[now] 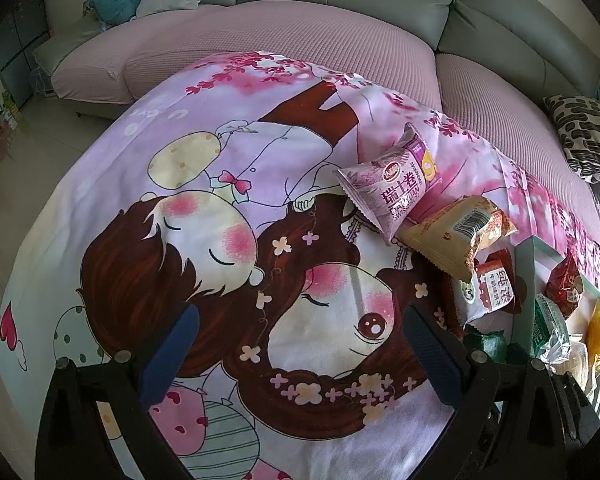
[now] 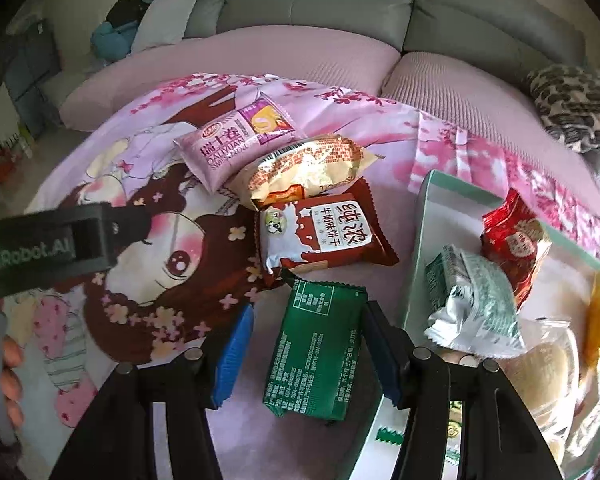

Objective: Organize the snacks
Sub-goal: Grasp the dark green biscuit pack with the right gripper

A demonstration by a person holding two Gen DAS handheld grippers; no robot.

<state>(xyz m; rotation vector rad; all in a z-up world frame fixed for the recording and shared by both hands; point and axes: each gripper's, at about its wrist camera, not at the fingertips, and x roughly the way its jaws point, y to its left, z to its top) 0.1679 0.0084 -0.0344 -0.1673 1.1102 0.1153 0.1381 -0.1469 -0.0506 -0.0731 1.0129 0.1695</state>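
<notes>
The step in hand looks like a pickup: the right gripper point(image 2: 306, 354) hangs over a green packet point(image 2: 314, 346) that lies on the printed cloth point(image 2: 148, 184) covering the table, just left of the box point(image 2: 416, 240). Its blue fingers point(image 2: 234, 354) stand on either side of the packet. The left one is clear of the wrapper with a gap showing; the right one sits at the packet's edge, and whether it touches cannot be told. The grasp is not yet made, and the packet rests flat.

The left gripper point(image 1: 300, 354) hovers over bare cloth with its fingers point(image 1: 170, 356) spread wide and nothing between them.

Farther off lie three more snacks in a loose overlapping row: a brown packet point(image 2: 324, 236) nearest, a yellow bag point(image 2: 306, 168) behind it, and a pink packet point(image 2: 230, 146) at the far left. The box already holds a red packet point(image 2: 514, 240), a pale green packet point(image 2: 474, 304) and others at its near right end, too blurred to name.

Next, the fingers would need to drop a little and close across the green packet's width, then lift it and carry it right over the box wall. The wrapper is thin and slick, so a squeeze near the middle should hold better than one at the crimped end. The near part of the box is crowded; the far part, where the white floor is bare, looks the easier spot.
</notes>
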